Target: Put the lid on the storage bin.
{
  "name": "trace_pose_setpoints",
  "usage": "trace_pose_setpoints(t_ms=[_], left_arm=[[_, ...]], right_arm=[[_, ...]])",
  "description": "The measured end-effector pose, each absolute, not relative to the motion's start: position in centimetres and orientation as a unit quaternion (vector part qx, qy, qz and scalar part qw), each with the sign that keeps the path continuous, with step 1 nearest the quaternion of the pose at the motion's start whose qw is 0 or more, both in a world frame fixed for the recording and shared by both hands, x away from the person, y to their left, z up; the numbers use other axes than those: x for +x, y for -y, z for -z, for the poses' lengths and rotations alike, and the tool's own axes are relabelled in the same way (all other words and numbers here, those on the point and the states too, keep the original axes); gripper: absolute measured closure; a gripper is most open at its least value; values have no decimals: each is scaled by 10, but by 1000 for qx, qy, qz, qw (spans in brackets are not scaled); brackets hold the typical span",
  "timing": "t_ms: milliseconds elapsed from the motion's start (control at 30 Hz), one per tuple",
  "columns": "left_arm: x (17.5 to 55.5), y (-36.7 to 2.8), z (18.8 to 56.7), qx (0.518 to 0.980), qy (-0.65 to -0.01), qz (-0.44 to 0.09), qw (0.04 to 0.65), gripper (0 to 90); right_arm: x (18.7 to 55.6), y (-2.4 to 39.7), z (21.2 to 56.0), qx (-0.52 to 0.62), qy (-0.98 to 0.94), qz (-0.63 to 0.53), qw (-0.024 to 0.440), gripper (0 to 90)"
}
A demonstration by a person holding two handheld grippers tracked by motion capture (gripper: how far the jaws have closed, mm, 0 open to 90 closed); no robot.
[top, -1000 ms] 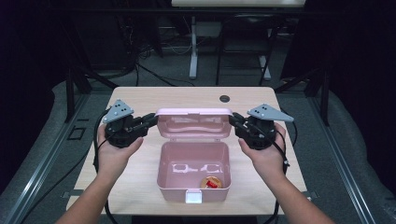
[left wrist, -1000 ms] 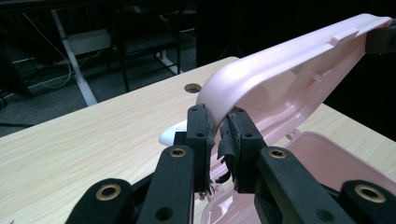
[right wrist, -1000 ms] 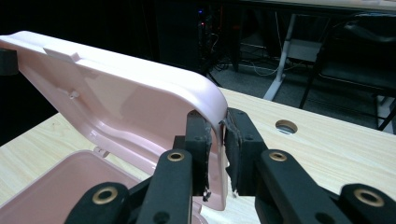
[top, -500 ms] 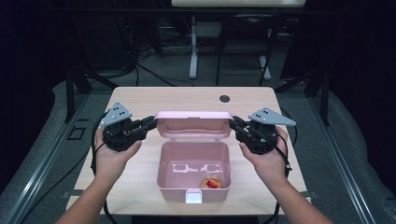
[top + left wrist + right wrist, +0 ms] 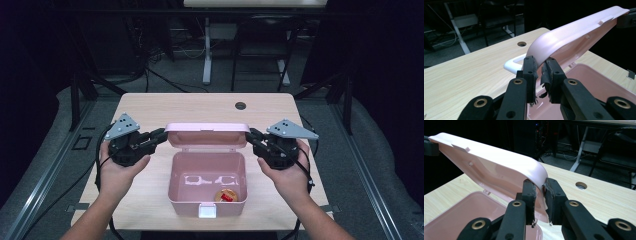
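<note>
Your pink box (image 5: 207, 187) sits open at the table's (image 5: 150, 107) near edge, a small orange-red thing (image 5: 227, 195) in its near right corner. Behind it the lid (image 5: 207, 135) stands raised and tilted. Your left gripper (image 5: 159, 136) pinches the lid's left end and your right gripper (image 5: 252, 136) pinches its right end, jaws narrow on the rim.

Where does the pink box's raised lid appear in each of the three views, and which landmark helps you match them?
High view: the lid stands at the centre, behind the open box, between the left gripper and right gripper.
Left gripper view: lid rises from centre to upper right.
Right gripper view: lid rises from centre to upper left.
Shared landmark: the round table hole.
</note>
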State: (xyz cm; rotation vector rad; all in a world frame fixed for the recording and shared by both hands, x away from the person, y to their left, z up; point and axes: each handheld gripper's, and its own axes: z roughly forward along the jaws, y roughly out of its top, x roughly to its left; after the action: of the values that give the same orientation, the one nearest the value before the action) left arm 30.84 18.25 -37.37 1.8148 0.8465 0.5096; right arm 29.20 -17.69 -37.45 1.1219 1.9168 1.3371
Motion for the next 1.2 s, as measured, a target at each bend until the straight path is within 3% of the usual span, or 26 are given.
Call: trace_pose_setpoints(t_ms=[1200], left_arm=[[280,-187,384,769,-335,-208,504,778]], right_arm=[[267,180,386,402,-725,-498,255,756]])
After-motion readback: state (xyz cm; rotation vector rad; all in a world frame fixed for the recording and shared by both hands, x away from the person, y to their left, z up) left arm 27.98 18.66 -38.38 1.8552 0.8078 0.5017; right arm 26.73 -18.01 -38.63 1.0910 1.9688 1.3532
